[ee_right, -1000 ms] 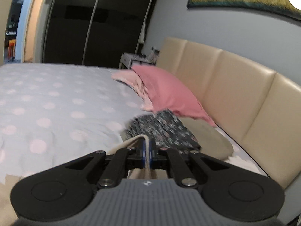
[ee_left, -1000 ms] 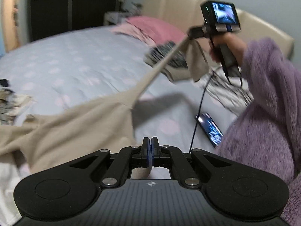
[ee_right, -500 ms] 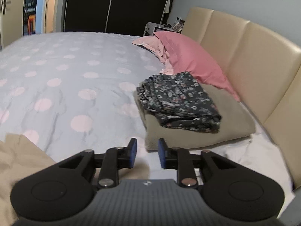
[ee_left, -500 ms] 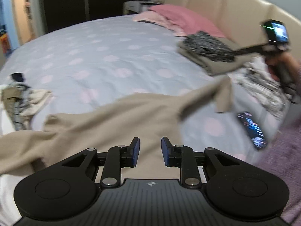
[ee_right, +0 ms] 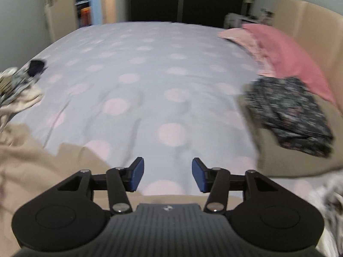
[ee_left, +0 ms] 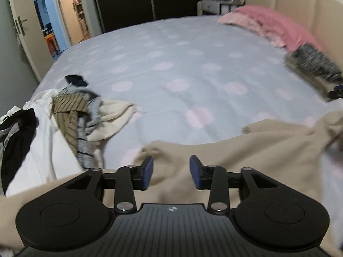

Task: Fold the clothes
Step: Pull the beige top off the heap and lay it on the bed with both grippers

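We hover both grippers — left gripper [ee_left: 171, 172], right gripper [ee_right: 167, 176] — fingers wide and empty over the rumpled beige garment [ee_left: 246, 150] at the bed's [ee_left: 182, 64] near edge; next we need an edge or corner to grip.

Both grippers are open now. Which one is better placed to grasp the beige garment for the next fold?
Left, probably. The left gripper has the beige garment directly between and under its open fingers. The right gripper faces mostly bare bedsheet; the cloth lies off to its left.

Both my grippers, jaws spread wide.
My left gripper [ee_left: 171, 172] and right gripper [ee_right: 167, 174] sit low-centre in frame, gripping nothing.
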A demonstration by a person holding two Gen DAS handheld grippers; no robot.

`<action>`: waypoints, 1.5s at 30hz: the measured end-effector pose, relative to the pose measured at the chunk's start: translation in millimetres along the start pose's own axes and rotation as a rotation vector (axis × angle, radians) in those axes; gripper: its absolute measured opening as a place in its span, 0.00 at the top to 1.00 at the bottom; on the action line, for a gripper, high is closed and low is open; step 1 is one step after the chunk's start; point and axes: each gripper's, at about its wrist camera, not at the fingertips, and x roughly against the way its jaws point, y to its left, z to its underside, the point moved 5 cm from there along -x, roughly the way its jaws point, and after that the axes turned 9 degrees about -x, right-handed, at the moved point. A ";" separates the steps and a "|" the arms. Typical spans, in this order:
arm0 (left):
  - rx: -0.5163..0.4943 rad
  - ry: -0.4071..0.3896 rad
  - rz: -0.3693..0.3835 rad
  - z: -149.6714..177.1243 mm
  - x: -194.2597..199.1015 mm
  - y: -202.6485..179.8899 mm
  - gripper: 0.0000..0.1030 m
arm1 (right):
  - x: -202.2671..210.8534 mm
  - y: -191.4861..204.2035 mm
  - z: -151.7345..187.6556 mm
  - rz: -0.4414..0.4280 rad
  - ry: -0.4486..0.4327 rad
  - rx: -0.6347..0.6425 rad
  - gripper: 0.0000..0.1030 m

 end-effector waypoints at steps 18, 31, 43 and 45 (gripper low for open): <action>0.081 0.131 0.108 22.0 -100.8 34.7 0.65 | -132.7 94.2 15.3 -0.224 0.247 0.058 0.49; 0.162 0.037 0.094 -2.6 -62.1 41.3 1.00 | -87.0 91.1 -18.5 -0.212 0.110 -0.009 0.98; 0.065 0.060 0.059 8.4 -53.7 18.0 0.66 | -28.1 59.9 -3.7 -0.184 0.107 -0.038 0.98; 0.058 0.058 0.047 7.5 -59.2 16.1 0.59 | -31.1 62.1 5.7 -0.175 0.133 -0.023 0.98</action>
